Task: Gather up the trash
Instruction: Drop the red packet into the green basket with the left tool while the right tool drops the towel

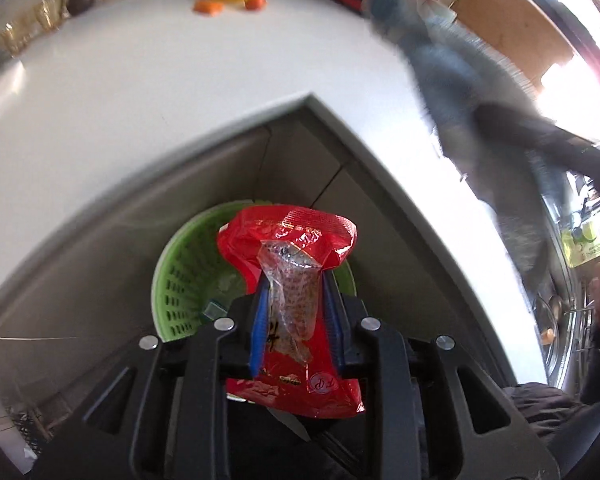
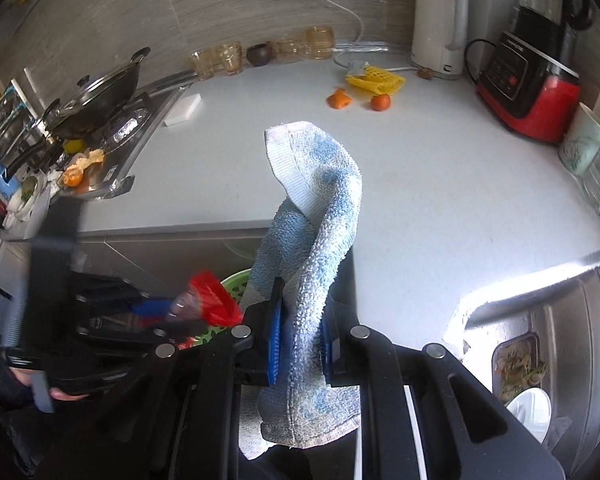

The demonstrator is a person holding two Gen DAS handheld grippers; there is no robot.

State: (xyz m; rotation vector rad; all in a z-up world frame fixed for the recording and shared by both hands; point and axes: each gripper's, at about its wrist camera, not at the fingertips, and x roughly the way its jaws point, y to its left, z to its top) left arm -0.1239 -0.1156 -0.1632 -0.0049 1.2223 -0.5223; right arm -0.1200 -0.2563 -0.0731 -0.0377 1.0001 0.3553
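Trash here is a red plastic wrapper (image 1: 288, 240) with a clear crinkled bag bunched against it, pinched between the blue pads of the left claw (image 1: 296, 312) and hanging over the green perforated basket (image 1: 180, 280), which stands on the floor below the desk's (image 1: 140, 100) outer corner. The wrapper is light and floppy, so on release it may cling to a pad or drift onto the basket's rim and slide out; the clear bag could part from the red one and fall beside the basket. The left claw points steeply down, centred over the basket. The right claw (image 2: 300, 344) is pressed onto a blue-and-white towel (image 2: 320, 220), held just beside the left, aimed across the desk toward orange peel (image 2: 339, 99) near the far edge.
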